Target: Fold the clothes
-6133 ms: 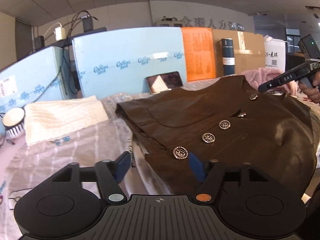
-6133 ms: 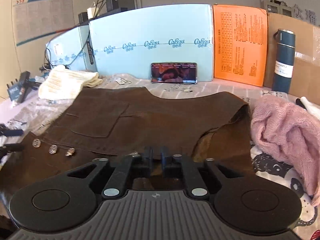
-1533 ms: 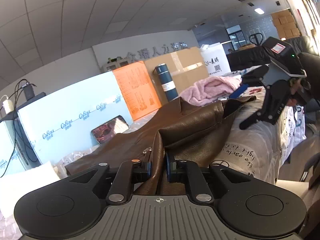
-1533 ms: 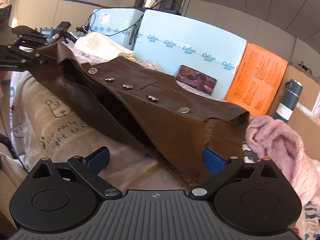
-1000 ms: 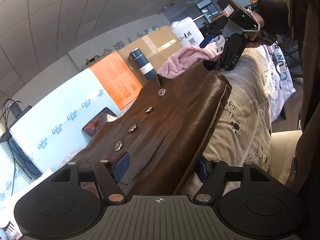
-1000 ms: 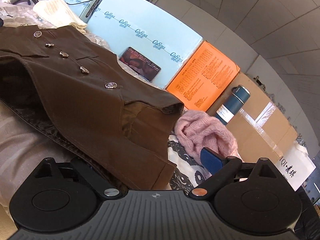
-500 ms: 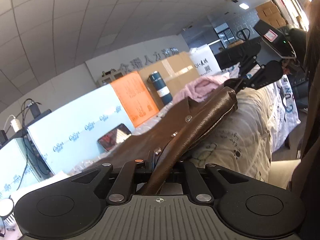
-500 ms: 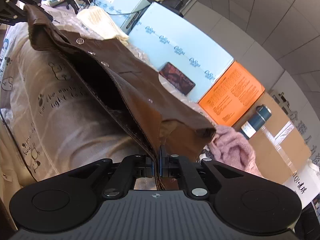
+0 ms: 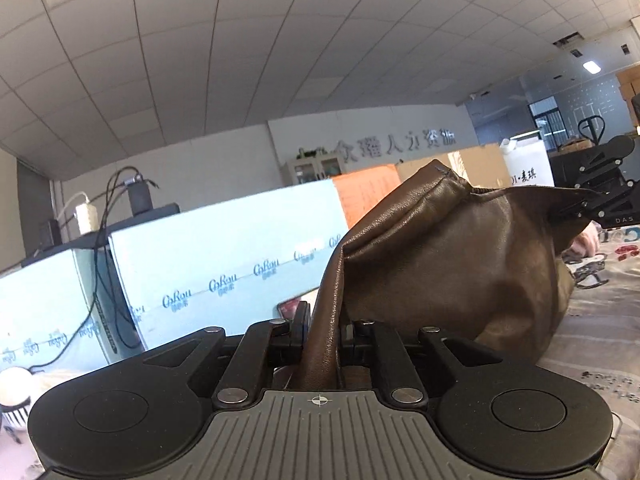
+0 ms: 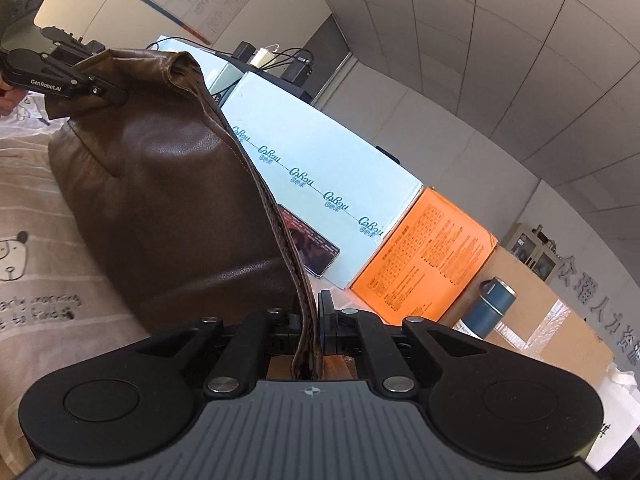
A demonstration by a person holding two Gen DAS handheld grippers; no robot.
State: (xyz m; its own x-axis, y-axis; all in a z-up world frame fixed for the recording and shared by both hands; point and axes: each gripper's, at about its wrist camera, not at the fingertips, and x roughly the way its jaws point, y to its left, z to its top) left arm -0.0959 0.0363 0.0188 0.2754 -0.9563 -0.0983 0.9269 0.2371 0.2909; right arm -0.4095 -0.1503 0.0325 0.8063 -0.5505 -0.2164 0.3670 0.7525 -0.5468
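Note:
A brown leather vest (image 9: 452,264) is lifted off the bed between both grippers, its lower part resting on the sheet. My left gripper (image 9: 324,332) is shut on one edge of the vest. My right gripper (image 10: 310,328) is shut on the braided edge of the vest (image 10: 168,200). In the left wrist view the right gripper (image 9: 576,210) pinches the far corner. In the right wrist view the left gripper (image 10: 116,94) pinches the opposite corner. The buttons are hidden.
Light blue foam boards (image 10: 320,184) stand behind the bed, with a phone (image 10: 310,252) leaning on them. An orange board (image 10: 424,264), a dark blue flask (image 10: 490,306) and cardboard boxes stand to the right. A printed sheet (image 10: 36,216) covers the bed. A pink knit (image 9: 588,242) lies behind the vest.
Both grippers have raised the vest's edge higher and carried it away from the bed's edge, so its smooth back side now faces the cameras and the buttons have gone out of sight.

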